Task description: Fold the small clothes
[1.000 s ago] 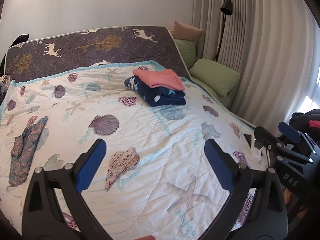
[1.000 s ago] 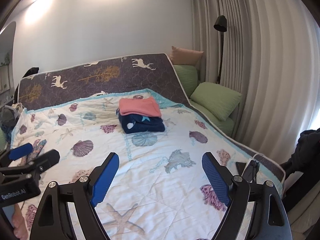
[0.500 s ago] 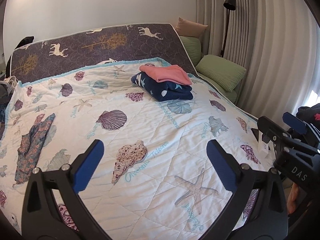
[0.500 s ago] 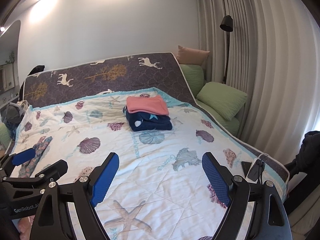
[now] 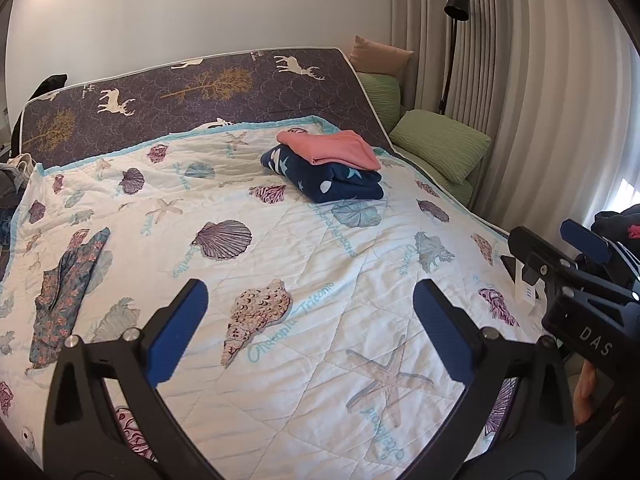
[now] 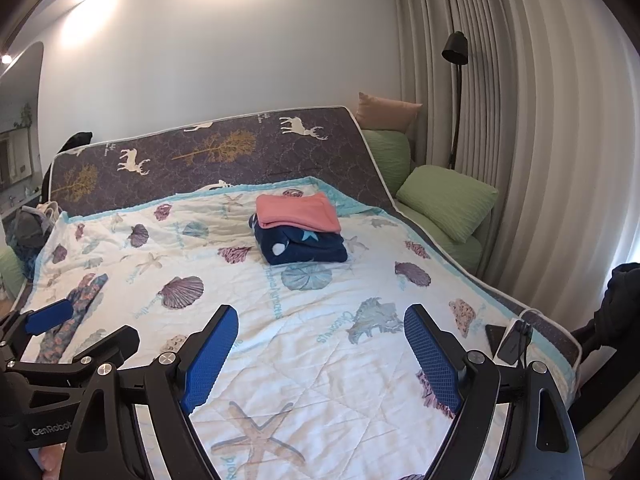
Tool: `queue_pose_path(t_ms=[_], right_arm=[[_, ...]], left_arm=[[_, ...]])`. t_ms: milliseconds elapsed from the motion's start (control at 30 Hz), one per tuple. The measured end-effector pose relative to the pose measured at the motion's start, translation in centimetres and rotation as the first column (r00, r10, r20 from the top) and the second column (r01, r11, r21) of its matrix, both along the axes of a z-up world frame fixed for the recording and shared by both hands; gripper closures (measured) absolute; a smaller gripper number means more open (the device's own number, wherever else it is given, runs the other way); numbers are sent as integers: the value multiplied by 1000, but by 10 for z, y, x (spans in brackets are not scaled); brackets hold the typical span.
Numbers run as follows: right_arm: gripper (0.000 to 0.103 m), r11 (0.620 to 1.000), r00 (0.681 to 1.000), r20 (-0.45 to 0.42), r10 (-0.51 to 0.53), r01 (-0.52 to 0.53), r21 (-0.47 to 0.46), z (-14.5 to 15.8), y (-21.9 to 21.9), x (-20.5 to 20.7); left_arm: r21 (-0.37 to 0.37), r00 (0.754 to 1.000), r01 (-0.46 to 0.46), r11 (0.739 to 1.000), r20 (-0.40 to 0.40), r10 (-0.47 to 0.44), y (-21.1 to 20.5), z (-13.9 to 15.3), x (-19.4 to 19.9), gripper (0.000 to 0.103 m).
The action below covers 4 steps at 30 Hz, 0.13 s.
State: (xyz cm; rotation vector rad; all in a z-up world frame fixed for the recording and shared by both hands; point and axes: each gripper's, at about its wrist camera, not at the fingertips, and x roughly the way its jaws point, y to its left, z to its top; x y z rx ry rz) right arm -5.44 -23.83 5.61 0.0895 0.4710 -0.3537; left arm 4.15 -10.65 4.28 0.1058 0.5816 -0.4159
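Observation:
A folded pink garment (image 5: 332, 148) (image 6: 298, 212) lies on top of a folded navy star-print garment (image 5: 332, 182) (image 6: 302, 244) at the far middle of the bed. A floral patterned garment (image 5: 64, 292) (image 6: 76, 312) lies unfolded along the bed's left side. My left gripper (image 5: 310, 322) hovers open over the near part of the quilt with nothing between its blue pads. My right gripper (image 6: 322, 356) is also open and empty above the quilt; it shows at the right edge of the left wrist view.
The seashell quilt (image 5: 280, 248) covers the bed, with a deer-print mattress (image 5: 192, 92) propped at its head. Green pillows (image 5: 440, 144) and a floor lamp (image 5: 454, 4) stand at the right by the curtain. A phone and a white charger (image 5: 524, 288) sit at the right edge.
Both views have shifted slightly, so the folded stack sits a little farther right in the frames. Both grippers stay open; no cloth has moved.

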Motion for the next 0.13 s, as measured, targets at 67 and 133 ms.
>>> queue_pose_path(t_ms=[67,133], right_arm=[[16,1000,1000,-2,2,-2,0,0,1,1],[16,1000,1000,-3,3,-3,-1,0,1,1]], left_arm=[[0,1000,2,1000,0,-2,0,0,0,1],[3,1000,3,1000,-2,-3,-1,0,-1,1]])
